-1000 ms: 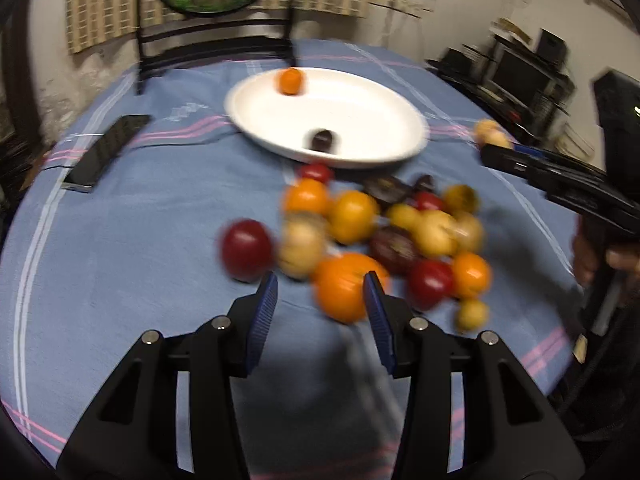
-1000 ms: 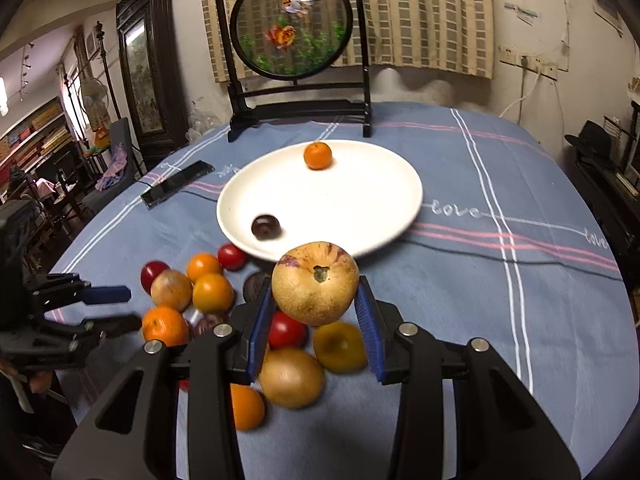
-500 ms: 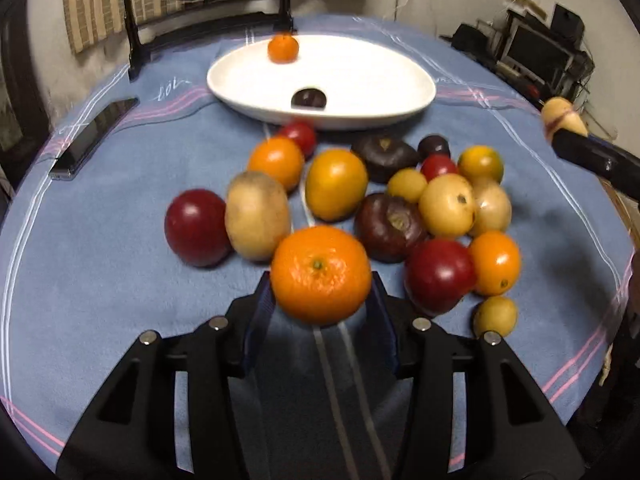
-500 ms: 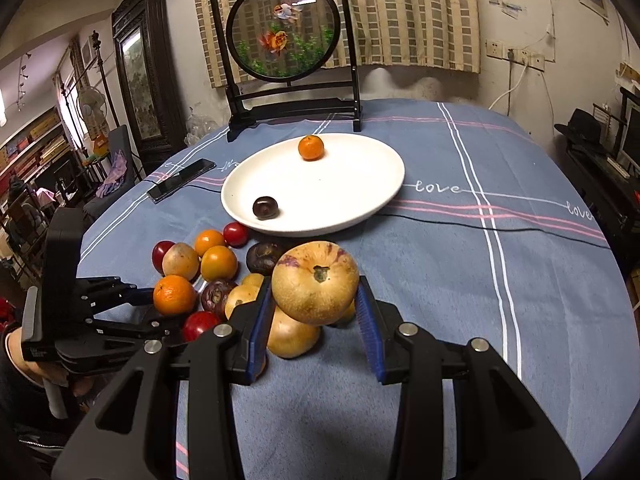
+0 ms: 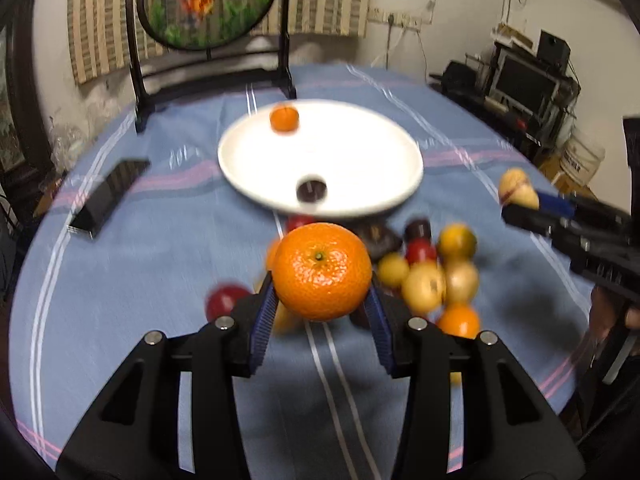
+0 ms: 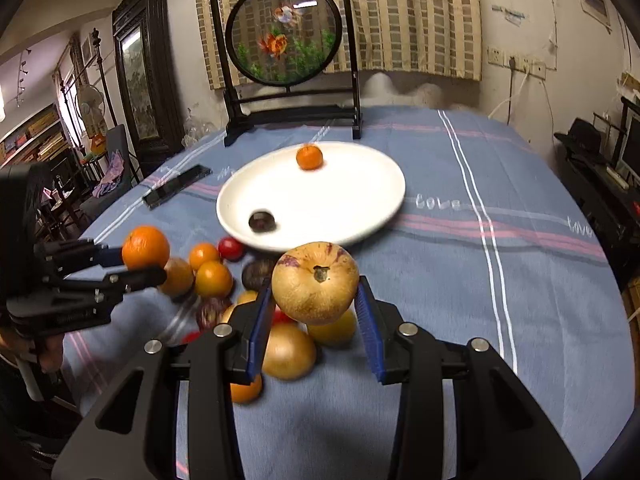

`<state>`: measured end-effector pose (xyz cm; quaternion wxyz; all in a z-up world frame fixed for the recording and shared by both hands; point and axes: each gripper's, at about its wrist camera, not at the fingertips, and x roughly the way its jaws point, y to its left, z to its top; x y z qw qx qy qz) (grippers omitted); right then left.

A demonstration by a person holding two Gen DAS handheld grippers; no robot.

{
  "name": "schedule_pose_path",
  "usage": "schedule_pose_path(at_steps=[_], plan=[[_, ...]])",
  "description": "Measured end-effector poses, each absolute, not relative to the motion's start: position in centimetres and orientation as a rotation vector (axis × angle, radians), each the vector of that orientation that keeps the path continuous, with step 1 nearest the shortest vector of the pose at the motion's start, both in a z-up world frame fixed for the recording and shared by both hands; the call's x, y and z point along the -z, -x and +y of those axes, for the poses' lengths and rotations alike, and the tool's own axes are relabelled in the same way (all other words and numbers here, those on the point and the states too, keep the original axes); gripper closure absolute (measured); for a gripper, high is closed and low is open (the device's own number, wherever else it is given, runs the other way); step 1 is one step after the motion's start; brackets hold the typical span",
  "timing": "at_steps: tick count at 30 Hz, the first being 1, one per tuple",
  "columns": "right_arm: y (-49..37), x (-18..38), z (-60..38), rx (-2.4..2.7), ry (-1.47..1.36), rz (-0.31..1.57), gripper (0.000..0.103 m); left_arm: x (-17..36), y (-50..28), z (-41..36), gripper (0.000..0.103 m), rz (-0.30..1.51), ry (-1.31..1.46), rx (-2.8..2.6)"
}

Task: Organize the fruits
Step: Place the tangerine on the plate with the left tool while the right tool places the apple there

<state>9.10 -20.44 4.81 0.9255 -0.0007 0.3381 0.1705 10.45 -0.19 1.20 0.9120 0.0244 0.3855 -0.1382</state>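
My left gripper (image 5: 322, 300) is shut on a large orange (image 5: 322, 271) and holds it above the fruit pile (image 5: 432, 276). My right gripper (image 6: 316, 316) is shut on a tan, purple-flecked fruit (image 6: 315, 282), also lifted over the pile (image 6: 208, 276). The white plate (image 5: 360, 152) lies behind the pile with a small orange (image 5: 284, 118) and a dark fruit (image 5: 311, 190) on it. The plate (image 6: 344, 196) also shows in the right wrist view. The left gripper with its orange (image 6: 145, 247) appears at the left there.
A black phone (image 5: 108, 196) lies left of the plate on the blue striped cloth (image 5: 132, 280). A round framed goldfish screen (image 6: 285, 36) stands at the table's far edge. Furniture surrounds the table.
My left gripper closed on the large orange and lifted it off the cloth. My right gripper kept hold of the tan fruit and shifted slightly.
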Motion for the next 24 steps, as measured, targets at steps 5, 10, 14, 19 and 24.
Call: schedule_pose_path(at_steps=[5,10,14,19,24], plan=[[-12.5,-5.8,-19.2,-0.339,-0.009,0.667,0.062,-3.2,-15.3,-0.3,0.059,0.757,0.011,0.271],[-17.3,-4.6,-17.4,-0.318,-0.013,0.722,0.062,-2.2,-20.9,-0.8,0.059,0.77,0.044,0.23],[-20.3,-3.1,-16.7,-0.293,-0.009,0.778,0.062,-0.4,-23.6,-0.9,0.059,0.807,0.036,0.198],[-22.4,-1.1,-17.2,-0.285,-0.055,0.808,0.056,1.2,-25.4,-0.3,0.055,0.836,0.074,0.195],[-22.1,-0.9,-18.3,-0.297,-0.105,0.79,0.036,0.2,-24.2,0.6,0.02,0.733,0.1,0.177]])
